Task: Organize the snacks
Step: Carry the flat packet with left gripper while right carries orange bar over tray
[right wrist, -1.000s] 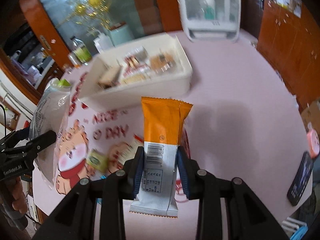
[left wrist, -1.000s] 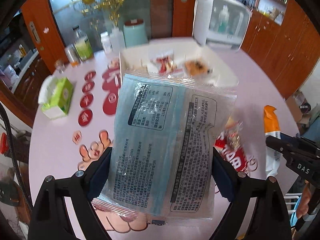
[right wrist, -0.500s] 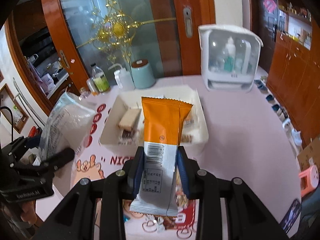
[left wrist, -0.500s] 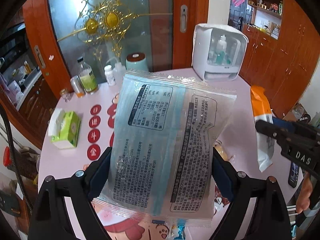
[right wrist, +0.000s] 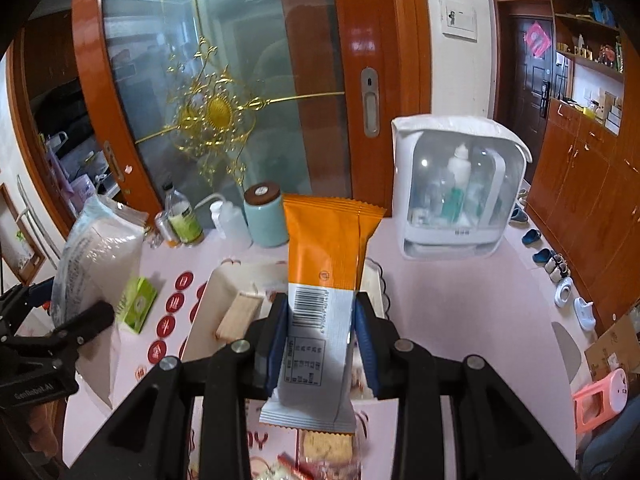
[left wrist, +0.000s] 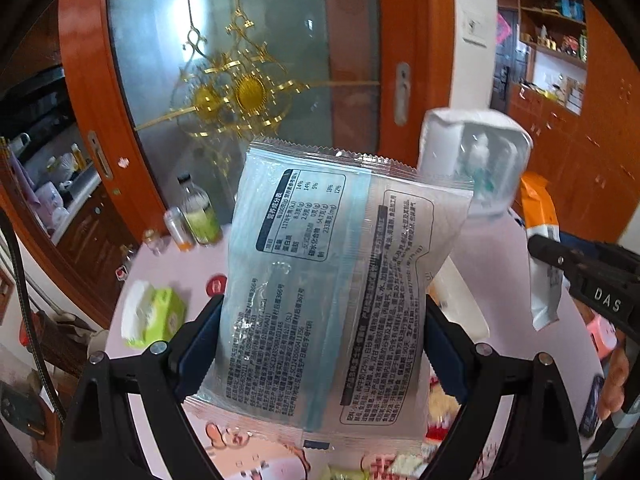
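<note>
tray (right wrist: 202, 312) on table (right wrist: 460, 300) | tissue box (right wrist: 138, 304) left | cabinet (right wrist: 460, 188) behind-right

Daylight glows through the frosted glass door with gold ornament (right wrist: 216, 112), glare hot along its top. Fisheye bending darkens every corner. Left view smears the white plastic cabinet (left wrist: 476, 160); right view stays sharper.

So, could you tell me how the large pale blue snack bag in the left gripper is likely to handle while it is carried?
The pale blue snack bag probably flexes: its sides pinch in where the left gripper clamps it. It looks puffy, so likely light for its size. The glossy film may be slippery.
</note>
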A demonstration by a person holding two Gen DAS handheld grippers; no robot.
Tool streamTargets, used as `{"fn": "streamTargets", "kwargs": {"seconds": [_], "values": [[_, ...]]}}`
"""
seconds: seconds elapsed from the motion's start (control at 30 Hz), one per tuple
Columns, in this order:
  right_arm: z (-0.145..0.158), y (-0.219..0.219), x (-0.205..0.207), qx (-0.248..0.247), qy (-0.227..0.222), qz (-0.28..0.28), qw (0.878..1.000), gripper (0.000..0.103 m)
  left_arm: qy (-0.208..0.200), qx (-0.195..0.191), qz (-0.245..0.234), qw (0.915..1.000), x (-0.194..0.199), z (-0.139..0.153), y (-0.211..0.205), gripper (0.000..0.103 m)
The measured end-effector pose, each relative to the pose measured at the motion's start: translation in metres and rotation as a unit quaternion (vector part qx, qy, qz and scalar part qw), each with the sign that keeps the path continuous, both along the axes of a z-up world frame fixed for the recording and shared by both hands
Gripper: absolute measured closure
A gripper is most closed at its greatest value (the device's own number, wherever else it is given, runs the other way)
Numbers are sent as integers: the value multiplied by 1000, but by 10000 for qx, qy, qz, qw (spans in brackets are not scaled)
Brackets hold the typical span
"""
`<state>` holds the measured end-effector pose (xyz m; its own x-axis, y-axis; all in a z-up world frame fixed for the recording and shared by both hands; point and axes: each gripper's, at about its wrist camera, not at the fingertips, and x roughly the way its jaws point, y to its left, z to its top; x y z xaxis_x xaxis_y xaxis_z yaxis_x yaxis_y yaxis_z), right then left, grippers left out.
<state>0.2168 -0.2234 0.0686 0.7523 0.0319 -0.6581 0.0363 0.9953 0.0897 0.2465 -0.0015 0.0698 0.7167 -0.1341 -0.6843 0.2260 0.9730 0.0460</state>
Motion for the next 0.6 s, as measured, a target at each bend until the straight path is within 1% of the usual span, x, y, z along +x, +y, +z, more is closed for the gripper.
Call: {"fn": "streamTargets", "kwargs": {"seconds": [0.13,0.3,0.6], "values": [[7,-1,24,-9,-22,17,10000,69,-48,-19,218,9997,24,6,-5,12],[5,2,48,-79,17,96,9999,69,95,-197,344,9992,46,-5,-12,12],[-30,-1,76,-48,444,124,9989,69,309,-20,438,9986,68,-38,-25,12]]}}
